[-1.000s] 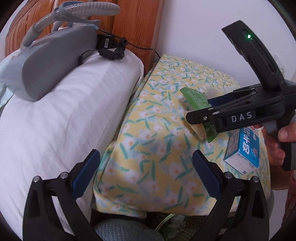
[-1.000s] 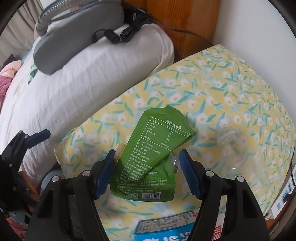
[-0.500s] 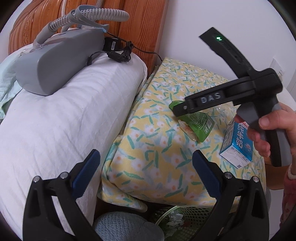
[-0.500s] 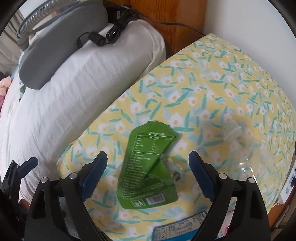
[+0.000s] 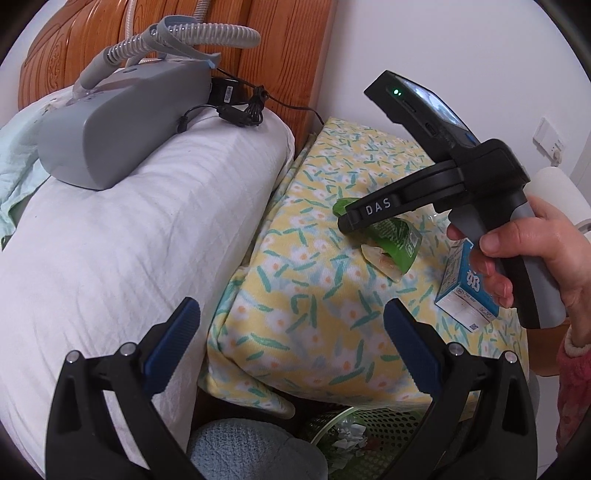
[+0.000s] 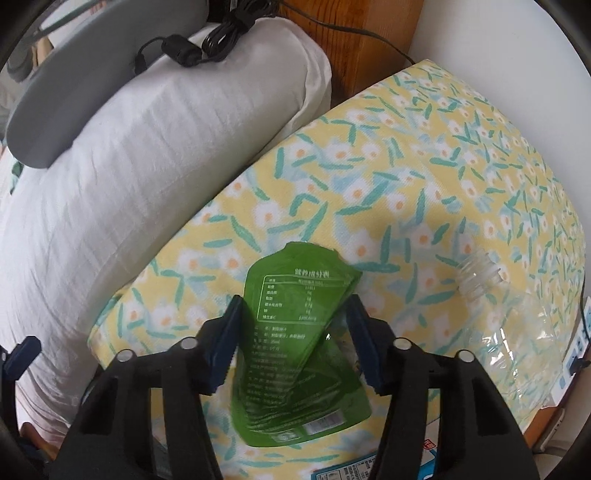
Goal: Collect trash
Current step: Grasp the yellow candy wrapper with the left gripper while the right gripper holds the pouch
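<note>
Green and crinkled, the snack pouch lies on the yellow flowered cloth that covers the bedside stand, near the cloth's front edge and a little toward the corner next to the bed. The right gripper is down over it with one blue pad at each side of the pouch; the pads press against the creased sides, though whether the pouch is actually clamped cannot be told from the right wrist view. In the left wrist view the same gripper, marked DAS, covers the pouch's upper part, and a person's hand grips its grey handle. Just right of the pouch lies a clear plastic bottle on its side, its threaded neck pointing toward the back of the cloth. A blue and white milk carton stands near the cloth's front right corner, partly behind the fingers. The left gripper hangs wide apart and holds nothing, off the front edge of the cloth. Below that edge a green mesh bin with scraps inside shows between its fingers. Left of the stand is a white pillow carrying a grey machine with a ribbed hose, against a wooden headboard.
</note>
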The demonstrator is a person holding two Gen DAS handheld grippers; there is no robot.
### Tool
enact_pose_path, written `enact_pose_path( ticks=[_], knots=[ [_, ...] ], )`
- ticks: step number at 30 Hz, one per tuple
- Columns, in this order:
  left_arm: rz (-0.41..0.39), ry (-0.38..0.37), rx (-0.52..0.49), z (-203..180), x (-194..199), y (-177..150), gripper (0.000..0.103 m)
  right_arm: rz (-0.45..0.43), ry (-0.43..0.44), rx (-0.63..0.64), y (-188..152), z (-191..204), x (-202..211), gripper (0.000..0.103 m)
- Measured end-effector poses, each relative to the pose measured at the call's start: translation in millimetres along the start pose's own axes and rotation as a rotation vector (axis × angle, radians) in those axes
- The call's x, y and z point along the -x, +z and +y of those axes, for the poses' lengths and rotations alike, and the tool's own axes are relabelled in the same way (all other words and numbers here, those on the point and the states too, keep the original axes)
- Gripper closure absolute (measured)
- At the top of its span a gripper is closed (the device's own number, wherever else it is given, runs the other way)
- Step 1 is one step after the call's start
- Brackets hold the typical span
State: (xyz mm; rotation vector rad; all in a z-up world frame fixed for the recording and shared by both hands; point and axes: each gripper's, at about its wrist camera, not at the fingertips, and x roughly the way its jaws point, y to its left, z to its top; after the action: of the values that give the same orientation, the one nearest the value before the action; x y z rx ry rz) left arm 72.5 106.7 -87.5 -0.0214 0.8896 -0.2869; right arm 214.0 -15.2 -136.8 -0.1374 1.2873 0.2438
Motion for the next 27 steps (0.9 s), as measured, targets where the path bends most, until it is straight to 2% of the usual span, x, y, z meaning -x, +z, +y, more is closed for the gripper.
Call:
enact_pose_path(
  ticks=[7, 13, 17, 20, 22, 27],
  knots=[
    [-0.008, -0.057, -0.049, -13, -9, 4, 0.008, -0.097, 0.113, -0.088, -6, -34, 31, 0.05],
    [0.006, -0.116, -0.149, -40, -35, 20, 0.008, -0.233, 0.115, -0.14, -34, -67, 88, 0.05],
    [0.019, -0.144, -0.187, -59, -55, 30, 0.008, -0.291, 0.105, -0.162, -58, -86, 114, 0.05],
    [0.025, -0.142, -0.212, -72, -71, 37, 0.017, -0.32, 0.096, -0.172, -69, -96, 125, 0.05],
    [0.042, -0.126, -0.229, -80, -82, 39, 0.028, -0.331, 0.092, -0.173, -73, -99, 130, 0.05],
    [0.073, -0.09, -0.265, -92, -100, 38, 0.045, -0.364, 0.096, -0.165, -99, -105, 142, 0.05]
  ],
)
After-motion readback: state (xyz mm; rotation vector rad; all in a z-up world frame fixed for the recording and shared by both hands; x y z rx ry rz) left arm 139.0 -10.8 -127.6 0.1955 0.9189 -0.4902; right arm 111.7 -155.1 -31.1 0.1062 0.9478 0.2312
